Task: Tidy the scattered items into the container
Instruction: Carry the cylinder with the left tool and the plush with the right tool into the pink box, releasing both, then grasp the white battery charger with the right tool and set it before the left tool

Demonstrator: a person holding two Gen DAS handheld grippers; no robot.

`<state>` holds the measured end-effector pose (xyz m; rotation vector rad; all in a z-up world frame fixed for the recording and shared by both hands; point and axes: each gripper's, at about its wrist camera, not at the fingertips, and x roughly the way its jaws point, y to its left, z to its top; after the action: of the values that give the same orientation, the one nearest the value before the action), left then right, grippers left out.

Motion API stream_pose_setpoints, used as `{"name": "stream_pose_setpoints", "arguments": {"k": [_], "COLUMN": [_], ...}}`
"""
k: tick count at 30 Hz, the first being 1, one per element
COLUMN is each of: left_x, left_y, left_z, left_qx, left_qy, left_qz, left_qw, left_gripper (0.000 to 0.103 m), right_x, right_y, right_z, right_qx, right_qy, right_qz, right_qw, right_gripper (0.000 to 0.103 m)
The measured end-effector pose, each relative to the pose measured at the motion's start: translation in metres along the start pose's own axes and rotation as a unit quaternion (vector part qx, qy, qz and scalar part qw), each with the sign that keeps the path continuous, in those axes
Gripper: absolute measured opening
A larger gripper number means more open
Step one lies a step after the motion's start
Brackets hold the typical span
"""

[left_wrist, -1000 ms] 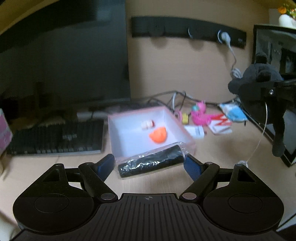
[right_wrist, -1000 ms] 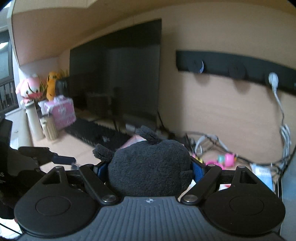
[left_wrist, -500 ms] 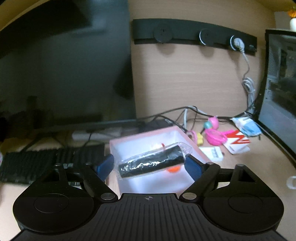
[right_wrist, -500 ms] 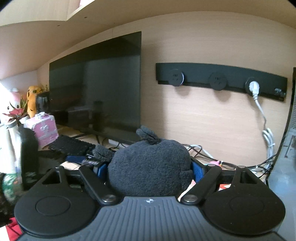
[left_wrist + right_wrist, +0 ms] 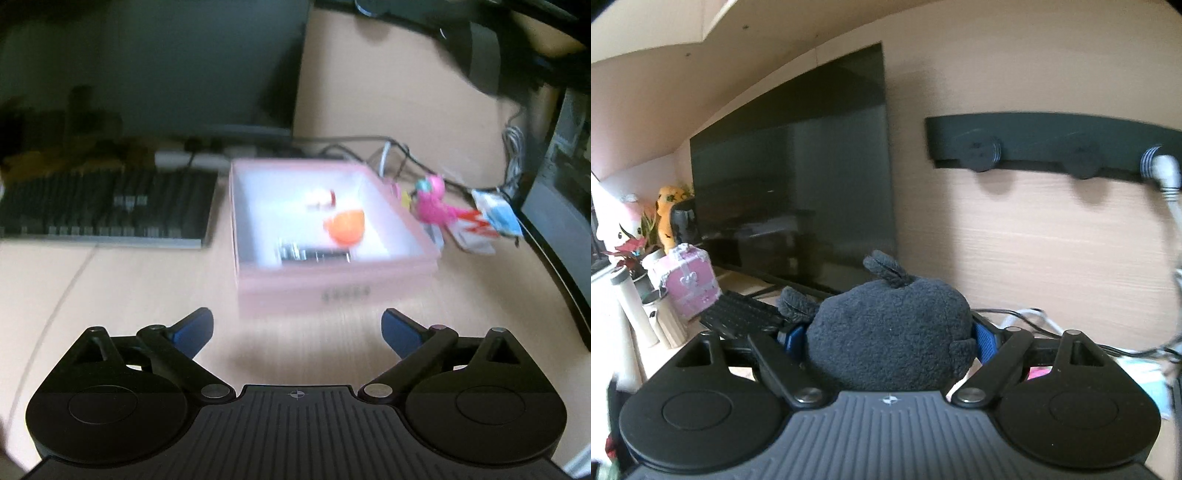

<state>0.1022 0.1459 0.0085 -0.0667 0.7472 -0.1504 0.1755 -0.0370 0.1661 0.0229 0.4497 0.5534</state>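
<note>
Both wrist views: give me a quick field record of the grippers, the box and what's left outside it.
left gripper: open, empty; jaws have just been opening
right gripper: shut on dark plush
box: pink, on desk ahead of left gripper
in box: black wrapped roll, orange piece, small red-white item
outside box, right of it: pink toy, packets
left of box: keyboard
image quality: left view motion-blurred
</note>
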Motion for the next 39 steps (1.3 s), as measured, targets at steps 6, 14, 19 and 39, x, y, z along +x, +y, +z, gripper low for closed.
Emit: {"name": "stream_pose_setpoints", "arguments": {"k": [6, 14, 19, 39], "left_x": [-0.013, -0.005, 0.007, -0.002], "left_y": [0.004, 0.002, -0.025, -0.053], "left_z": [-0.02, -0.025, -0.018, -0.024], "left_qx": [-0.033, -0.053, -0.022, -0.005], "left_qy": [0.018, 0.034, 0.042, 0.056], "left_qz": [0.023, 0.045, 0.032, 0.074], "left_qw": [0.999, 0.997, 0.9983, 0.9957], "left_gripper": [0.101, 0.101, 0.101, 0.102], "right_x": [0.07, 0.055, 0.024, 0.031], "right_y": [0.008, -0.019, -0.06, -0.132], "right_z": [0.01, -0.021, -0.069, -0.13], "right_qx": [0.017, 0.045, 0.046, 0.025], "right_qy": [0.031, 0.042, 0.08, 0.111], "right_qz": [0.047, 0.028, -0.041, -0.129], "right_qw": [0.998, 0.998, 0.995, 0.985], "right_gripper": [0.092, 0.099, 0.099, 0.076]}}
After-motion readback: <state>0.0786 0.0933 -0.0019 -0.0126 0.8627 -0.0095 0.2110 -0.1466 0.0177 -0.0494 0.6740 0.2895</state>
